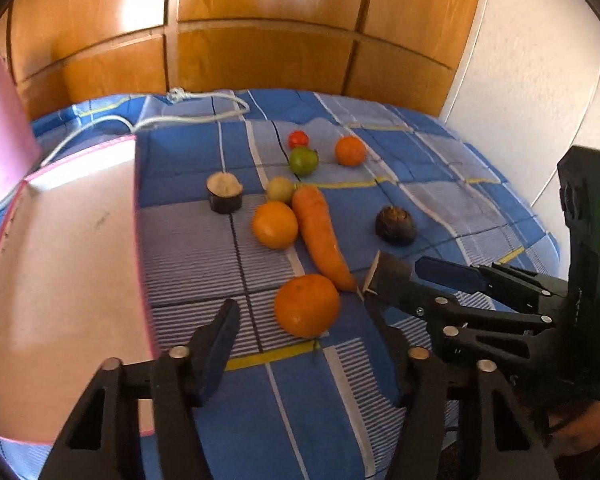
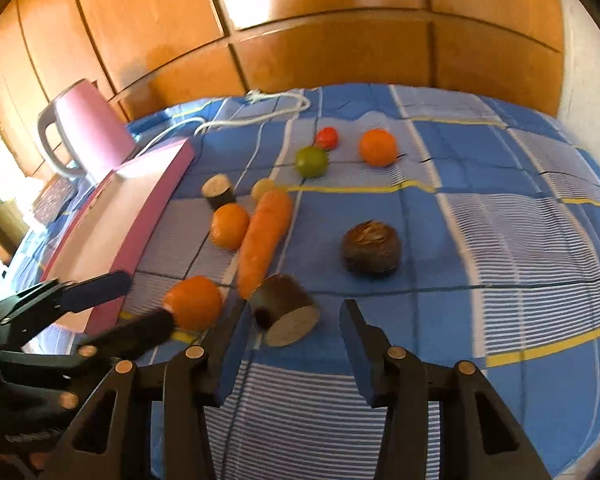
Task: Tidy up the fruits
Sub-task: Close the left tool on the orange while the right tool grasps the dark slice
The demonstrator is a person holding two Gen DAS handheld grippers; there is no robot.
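On the blue checked bedspread lie three oranges: a near one [image 1: 307,305] [image 2: 194,302], a middle one [image 1: 275,225] [image 2: 229,226] and a far one [image 1: 350,151] [image 2: 377,147]. A long carrot [image 1: 324,235] [image 2: 263,236], a green fruit [image 1: 303,161] [image 2: 311,161], a red tomato [image 1: 298,139] [image 2: 326,137], a small yellowish fruit [image 1: 279,189] [image 2: 263,187] and a dark round one [image 1: 395,225] [image 2: 371,247] lie among them. My left gripper [image 1: 304,344] is open around the near orange. My right gripper [image 2: 290,344] is open just before a dark cut chunk [image 2: 286,309].
A pink open box [image 1: 60,264] [image 2: 140,216] lies at the left, a pink kettle [image 2: 86,128] and white cord [image 1: 188,108] behind it. A second dark cut chunk [image 1: 224,192] [image 2: 218,191] stands near the box. A wooden wardrobe [image 1: 260,28] closes the back.
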